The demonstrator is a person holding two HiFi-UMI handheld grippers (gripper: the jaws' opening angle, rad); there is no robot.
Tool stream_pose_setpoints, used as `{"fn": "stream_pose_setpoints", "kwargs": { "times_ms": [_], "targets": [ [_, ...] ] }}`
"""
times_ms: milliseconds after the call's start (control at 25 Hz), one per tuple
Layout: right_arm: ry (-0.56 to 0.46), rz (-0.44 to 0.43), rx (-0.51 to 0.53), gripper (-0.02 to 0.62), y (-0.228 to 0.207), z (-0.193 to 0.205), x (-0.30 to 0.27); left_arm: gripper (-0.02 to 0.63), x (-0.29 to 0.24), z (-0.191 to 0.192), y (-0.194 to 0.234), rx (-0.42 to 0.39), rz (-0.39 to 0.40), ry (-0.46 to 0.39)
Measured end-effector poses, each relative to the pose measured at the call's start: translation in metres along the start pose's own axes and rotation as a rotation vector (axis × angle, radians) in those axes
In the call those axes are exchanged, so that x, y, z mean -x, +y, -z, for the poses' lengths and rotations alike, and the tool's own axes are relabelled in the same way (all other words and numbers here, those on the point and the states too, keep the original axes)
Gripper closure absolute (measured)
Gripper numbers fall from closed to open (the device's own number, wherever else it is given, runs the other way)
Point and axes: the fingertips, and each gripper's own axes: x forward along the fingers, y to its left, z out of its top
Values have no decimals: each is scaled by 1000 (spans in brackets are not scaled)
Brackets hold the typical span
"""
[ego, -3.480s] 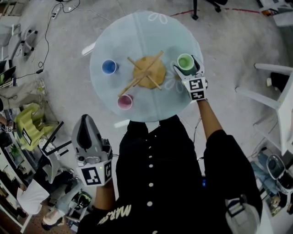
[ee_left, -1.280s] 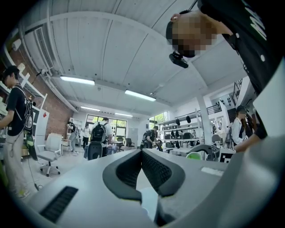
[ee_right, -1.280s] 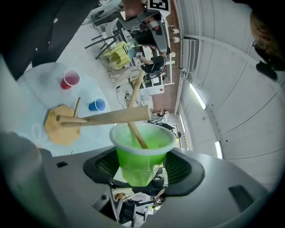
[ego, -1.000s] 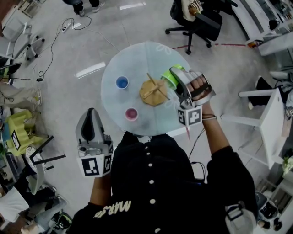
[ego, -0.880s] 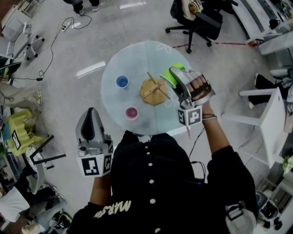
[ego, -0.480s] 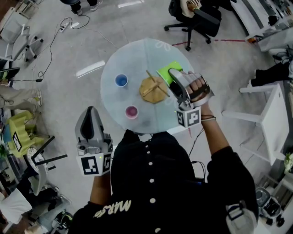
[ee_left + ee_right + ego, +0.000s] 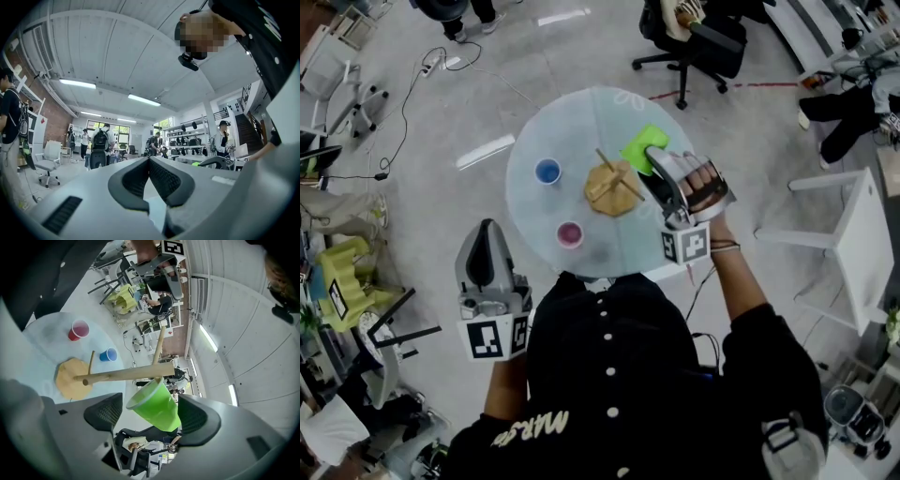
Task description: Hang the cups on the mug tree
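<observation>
A round pale table [image 7: 581, 122] carries a wooden mug tree [image 7: 609, 186], a blue cup [image 7: 547, 172] and a pink cup [image 7: 569, 234]. The green cup [image 7: 643, 148] hangs tilted at the tree's right side. In the right gripper view the green cup [image 7: 157, 404] sits on a peg off the trunk [image 7: 126, 375], between the jaws of my right gripper [image 7: 150, 416]. The jaws stand wide, with a gap at the left pad [image 7: 104, 412]. My right gripper [image 7: 652, 173] is beside the tree. My left gripper [image 7: 487, 234] is shut on nothing, held off the table near my body, pointing up [image 7: 150, 161].
A black office chair [image 7: 689, 37] stands beyond the table. White furniture [image 7: 853, 244] is at the right, a yellow-green object [image 7: 342, 277] and cables at the left. Several people stand far off in the left gripper view.
The green cup went from the table's right side up onto the mug tree with my right gripper. Its jaws have since spread off the cup. The left gripper stayed put.
</observation>
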Motion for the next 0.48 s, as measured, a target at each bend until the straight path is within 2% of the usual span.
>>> {"fn": "stream_pose_setpoints", "kwargs": {
  "times_ms": [120, 200, 400, 480],
  "targets": [
    [9, -2, -37, 238, 0, -1, 5, 611, 1, -4, 1, -15, 10, -12],
    [28, 0, -97, 238, -2, 2, 12, 611, 3, -6, 1, -18, 20, -17],
    [80, 27, -326, 238, -9, 17, 38, 611, 1, -15, -8, 7, 41, -42],
    [86, 42, -460, 238, -11, 20, 50, 612, 1, -19, -10, 9, 56, -56]
  ]
}}
